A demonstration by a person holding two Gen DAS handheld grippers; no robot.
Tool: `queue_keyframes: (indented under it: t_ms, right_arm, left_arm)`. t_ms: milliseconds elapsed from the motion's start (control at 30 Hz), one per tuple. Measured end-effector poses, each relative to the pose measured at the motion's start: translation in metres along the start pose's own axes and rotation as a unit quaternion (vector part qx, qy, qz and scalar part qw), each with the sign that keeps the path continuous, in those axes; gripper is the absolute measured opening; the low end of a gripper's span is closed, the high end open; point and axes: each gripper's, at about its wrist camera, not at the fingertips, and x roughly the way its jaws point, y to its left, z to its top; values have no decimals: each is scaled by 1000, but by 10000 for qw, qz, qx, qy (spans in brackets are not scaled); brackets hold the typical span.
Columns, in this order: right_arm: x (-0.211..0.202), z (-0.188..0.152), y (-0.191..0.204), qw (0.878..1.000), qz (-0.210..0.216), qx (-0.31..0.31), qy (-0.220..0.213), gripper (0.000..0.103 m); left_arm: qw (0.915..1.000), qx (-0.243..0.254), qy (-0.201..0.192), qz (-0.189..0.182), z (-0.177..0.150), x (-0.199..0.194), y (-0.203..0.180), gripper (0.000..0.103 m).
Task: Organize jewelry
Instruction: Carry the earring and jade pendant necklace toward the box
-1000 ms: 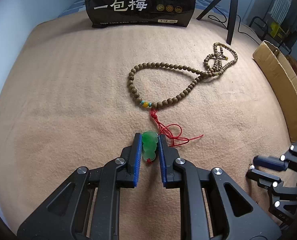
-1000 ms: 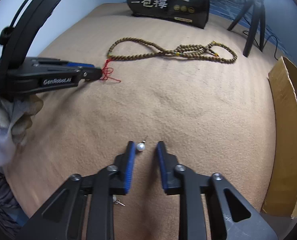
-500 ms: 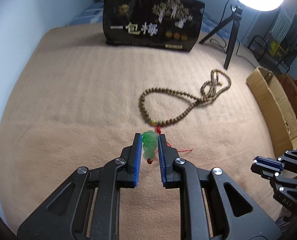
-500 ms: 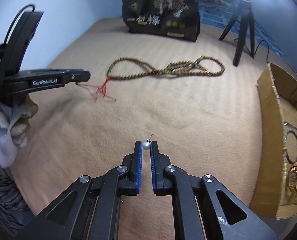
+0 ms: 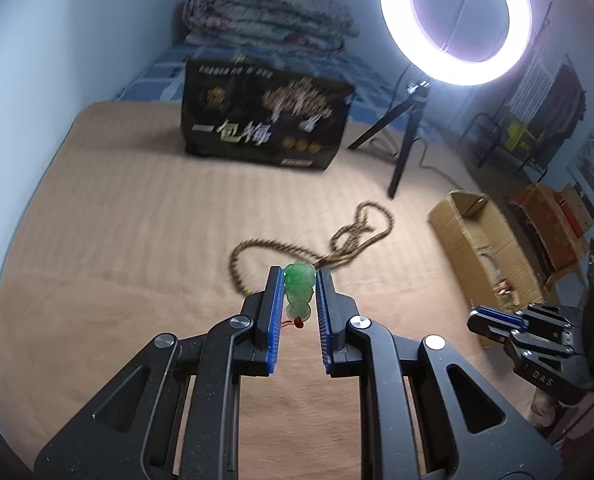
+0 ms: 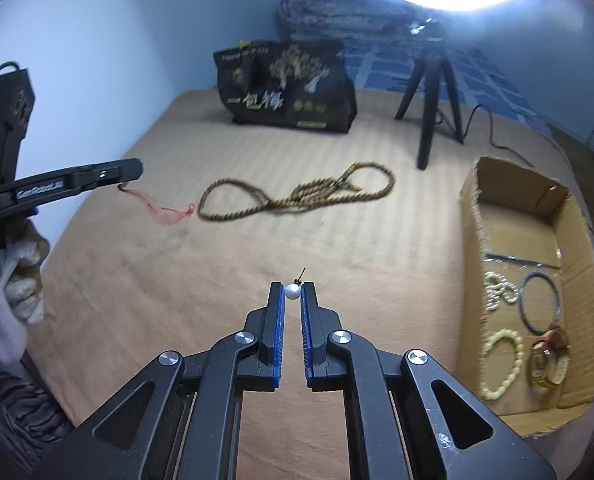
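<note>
Two pieces are lifted at once: the left gripper (image 5: pixel 299 296) has its fingers clenched on the green pendant (image 5: pixel 298 290), whose red cord (image 6: pixel 165 210) trails to the bead necklace (image 6: pixel 293 196) on the tan bed; the right gripper (image 6: pixel 293 294) pinches a pearl earring (image 6: pixel 292 291). Next, I judge, both go to the cardboard box (image 6: pixel 471 216), the necklace dragging behind; farther off, the black bag (image 6: pixel 287 84) and tripod (image 6: pixel 431 92) stand clear

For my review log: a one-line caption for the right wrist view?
Right gripper pinches a pearl earring above the tan blanket, cardboard box of jewelry alongside.
</note>
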Motion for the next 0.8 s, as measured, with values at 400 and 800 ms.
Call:
queue_keyframes:
  t_ms: [400, 800]
  right_arm:
    - [-51, 10, -44, 9978, -198, 372, -509, 6]
    - [-97, -2, -109, 9910, -630, 901, -763, 6]
  left_arm:
    - [9975, 434, -302, -462, 10, -22, -62, 15]
    - [9897, 864, -412, -1065, 32, -6, -147, 15]
